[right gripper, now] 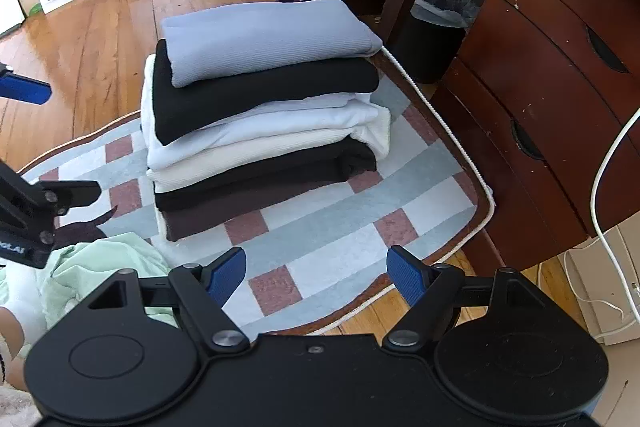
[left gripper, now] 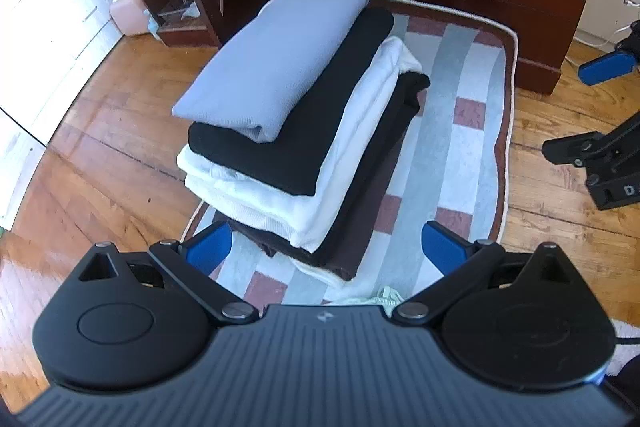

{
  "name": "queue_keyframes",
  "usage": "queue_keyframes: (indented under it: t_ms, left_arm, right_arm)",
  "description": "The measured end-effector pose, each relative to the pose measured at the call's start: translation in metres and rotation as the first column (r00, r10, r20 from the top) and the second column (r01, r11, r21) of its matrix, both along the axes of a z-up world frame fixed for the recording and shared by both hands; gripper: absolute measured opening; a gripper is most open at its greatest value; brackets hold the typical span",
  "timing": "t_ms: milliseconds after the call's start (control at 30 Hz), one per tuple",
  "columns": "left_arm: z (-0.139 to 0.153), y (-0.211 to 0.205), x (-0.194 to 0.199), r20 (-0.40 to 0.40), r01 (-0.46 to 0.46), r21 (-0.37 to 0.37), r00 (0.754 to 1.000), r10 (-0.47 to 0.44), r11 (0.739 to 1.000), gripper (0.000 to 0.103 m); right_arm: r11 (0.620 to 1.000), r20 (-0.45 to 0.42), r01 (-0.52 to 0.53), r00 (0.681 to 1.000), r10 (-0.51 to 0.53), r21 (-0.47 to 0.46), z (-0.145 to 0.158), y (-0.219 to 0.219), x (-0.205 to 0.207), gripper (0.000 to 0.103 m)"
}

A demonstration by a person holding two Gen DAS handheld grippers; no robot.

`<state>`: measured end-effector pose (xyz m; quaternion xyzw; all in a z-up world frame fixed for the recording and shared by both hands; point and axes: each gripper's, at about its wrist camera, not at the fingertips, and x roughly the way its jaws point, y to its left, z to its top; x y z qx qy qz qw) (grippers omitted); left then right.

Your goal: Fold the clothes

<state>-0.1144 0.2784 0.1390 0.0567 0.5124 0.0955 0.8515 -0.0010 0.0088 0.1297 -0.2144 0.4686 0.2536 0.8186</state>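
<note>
Both grippers, left [left gripper: 326, 247] and right [right gripper: 316, 277], gape wide, empty, near the stack [right gripper: 260, 99] (grey top) on the rug [right gripper: 320, 227].

Green garment [right gripper: 100, 267] half hidden behind right gripper [right gripper: 316, 275] — bottom stack layers indistinct
</note>
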Motion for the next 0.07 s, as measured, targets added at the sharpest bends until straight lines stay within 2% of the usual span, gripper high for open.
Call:
queue_keyframes:
  t_ms: [67]
  left_arm:
    - [-0.0016,0.0011,0.0014,-0.011,-0.01,-0.002,1.0,0.01,1.0,0.103]
  right_arm:
    - [1.0,0.001,0.002,1.0,-0.002,0.008,0.0009,0.0002,-0.0005,0.081]
